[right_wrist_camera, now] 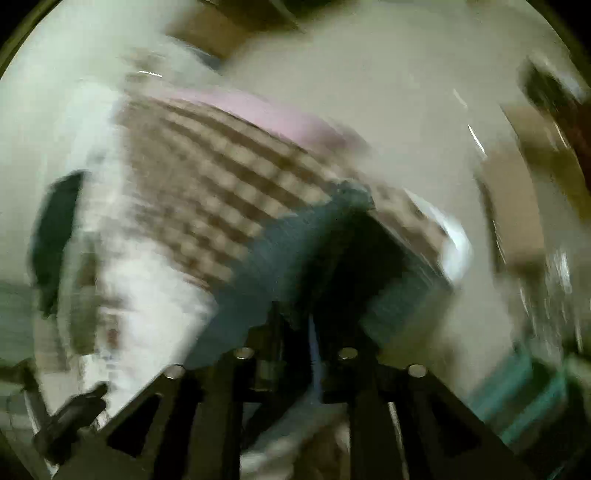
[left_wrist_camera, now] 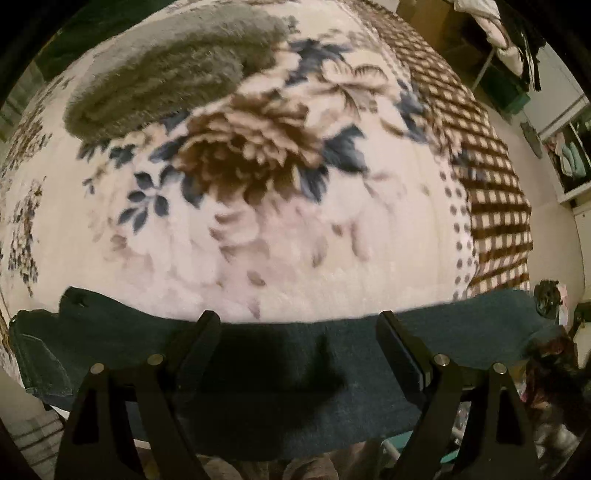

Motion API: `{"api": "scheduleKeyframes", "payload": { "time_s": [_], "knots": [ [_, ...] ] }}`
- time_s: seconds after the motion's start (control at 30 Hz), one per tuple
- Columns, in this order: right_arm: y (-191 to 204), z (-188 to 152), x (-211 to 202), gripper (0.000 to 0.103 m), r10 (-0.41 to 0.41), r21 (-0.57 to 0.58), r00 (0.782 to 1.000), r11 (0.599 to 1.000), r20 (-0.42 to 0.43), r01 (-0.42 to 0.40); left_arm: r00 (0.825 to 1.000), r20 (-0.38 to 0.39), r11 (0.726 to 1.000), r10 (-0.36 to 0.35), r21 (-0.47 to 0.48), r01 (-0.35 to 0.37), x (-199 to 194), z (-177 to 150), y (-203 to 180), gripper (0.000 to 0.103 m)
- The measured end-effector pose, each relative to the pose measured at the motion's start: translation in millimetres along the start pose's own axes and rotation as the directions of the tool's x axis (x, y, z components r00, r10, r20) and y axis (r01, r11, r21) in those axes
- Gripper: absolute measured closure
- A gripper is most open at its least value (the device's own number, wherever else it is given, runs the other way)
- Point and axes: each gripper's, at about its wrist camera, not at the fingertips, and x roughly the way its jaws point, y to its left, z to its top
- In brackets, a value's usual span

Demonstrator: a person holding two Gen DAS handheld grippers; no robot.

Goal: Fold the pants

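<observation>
Left wrist view: pants [left_wrist_camera: 277, 376] at 6 o'clock on floral bed [left_wrist_camera: 295, 240]; left gripper [left_wrist_camera: 297, 325] fingers apart; right gripper [right_wrist_camera: 295, 314] clamped on pants, blurred; advice: regrip edge, keep fold taut.

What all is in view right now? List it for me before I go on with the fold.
pants: one, dark blue-green, along the near edge of the bed, under the left gripper; a bunched part shows in the blurred right wrist view.
floral blanket: one, cream with brown and blue flowers, covering the bed.
checked border: one, brown and cream, along the blanket's right side.
grey fleece item: one, grey, far left on the blanket.
hanging clothes: several, pale and dark, top right beyond the bed.
shelf: one, white, far right by the wall.
left gripper: black, open over the pants' edge.
right gripper: black, shut on the pants.
</observation>
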Motion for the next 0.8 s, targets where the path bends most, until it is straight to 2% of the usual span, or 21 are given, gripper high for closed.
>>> {"api": "scheduleKeyframes", "payload": {
  "time_s": [0.07,0.13,0.17,0.27,0.3,0.37,0.47,0.57,0.63,0.67,0.73,0.8],
  "knots": [
    [-14.5,-4.1,-3.3,0.073,0.051,0.086,0.999,0.995,0.009,-0.051,1.0,-0.023,1.0,-0.01,0.007,0.01,4.5,-6.3,-1.7,0.017],
    [-14.6,-3.3,-4.0,0.068,0.104,0.113,0.994,0.988,0.037,-0.108,0.999,-0.033,1.0,-0.013,0.019,0.013,6.7,-13.2,-3.6,0.017],
    [-11.5,-2.0,-3.9,0.065,0.097,0.123,0.994,0.987,0.055,-0.103,0.999,-0.036,1.0,-0.011,0.026,0.012,8.0,-15.7,-4.7,0.017],
    [-10.4,11.5,7.0,0.065,0.078,0.166,0.994,0.982,0.071,-0.088,0.999,-0.052,1.0,-0.002,0.03,0.004,14.5,-22.0,-6.0,0.017],
    [-6.5,14.8,12.3,0.071,0.066,0.165,0.995,0.983,0.072,-0.077,0.998,-0.055,1.0,0.0,0.03,0.001,16.6,-23.5,-6.3,0.017],
    [2.4,17.1,22.8,0.098,-0.026,0.123,0.997,0.992,0.075,0.016,0.998,-0.063,0.999,0.011,0.032,-0.009,20.8,-27.3,-6.6,0.017],
    [26.7,14.3,7.4,0.098,-0.084,0.047,0.988,0.996,0.131,0.078,0.998,-0.069,1.0,0.01,0.022,-0.008,21.0,-33.0,-2.6,0.017],
    [34.1,8.5,-14.4,0.099,-0.14,0.021,0.976,0.99,0.169,0.139,0.997,-0.075,1.0,0.0,-0.006,-0.001,19.4,-42.2,8.9,0.017],
    [26.3,7.7,-3.4,0.099,-0.204,0.02,0.972,0.979,0.115,0.203,0.997,-0.083,0.999,-0.004,-0.032,0.001,20.6,-49.0,19.2,0.017],
    [18.3,8.5,11.8,0.098,-0.243,0.011,0.969,0.97,0.042,0.243,0.996,-0.094,0.999,-0.006,-0.052,0.001,22.5,-52.9,26.6,0.017],
    [12.1,10.8,34.1,0.087,-0.281,0.02,0.955,0.958,-0.099,0.284,0.992,-0.123,0.995,-0.023,-0.103,0.011,26.1,-59.3,43.5,0.017],
    [29.8,6.1,25.0,0.066,-0.282,-0.025,0.954,0.96,-0.102,0.281,0.991,-0.129,0.989,-0.044,-0.149,0.024,23.6,-64.3,60.2,0.017]
  ]
}}
